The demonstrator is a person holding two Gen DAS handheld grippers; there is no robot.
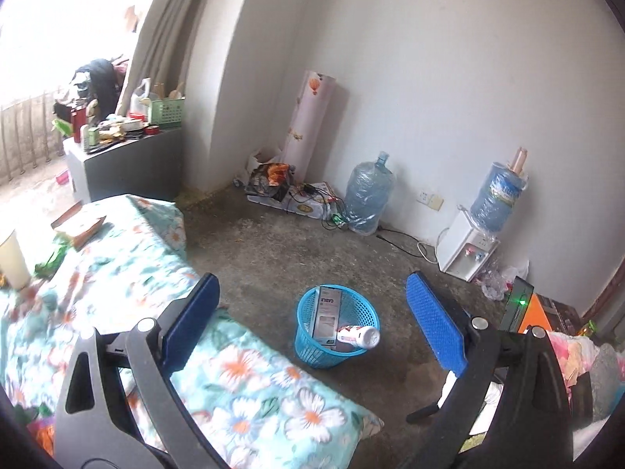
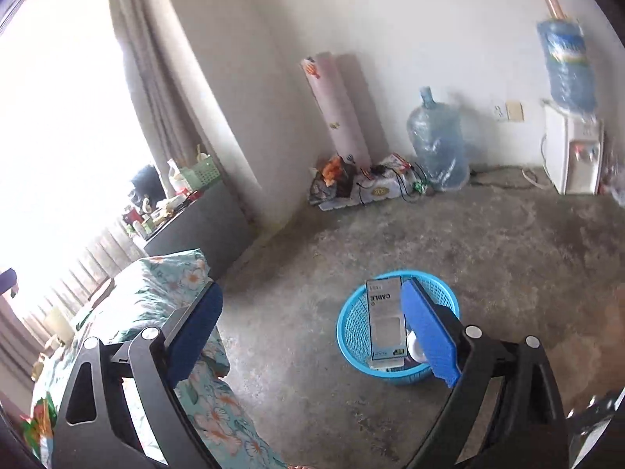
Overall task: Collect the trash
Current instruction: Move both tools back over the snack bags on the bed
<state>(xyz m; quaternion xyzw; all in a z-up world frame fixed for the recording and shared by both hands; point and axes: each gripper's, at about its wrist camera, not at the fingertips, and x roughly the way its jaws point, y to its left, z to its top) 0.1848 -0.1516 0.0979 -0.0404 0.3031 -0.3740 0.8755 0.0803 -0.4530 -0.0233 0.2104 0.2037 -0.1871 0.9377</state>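
Standing wide with nothing between them, both the left gripper (image 1: pixel 312 324) and right gripper (image 2: pixel 312 324) hover above the floor, since 2 pieces, a cable box (image 1: pixel 326 318) and white bottle (image 1: pixel 359 337), sit in the blue basket (image 1: pixel 308 346).

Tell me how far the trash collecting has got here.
Done: a cable box and a white bottle sit in the blue basket. In hand: nothing; the left gripper and right gripper are open and empty. Left: a cup and green wrapper on the floral-covered table.
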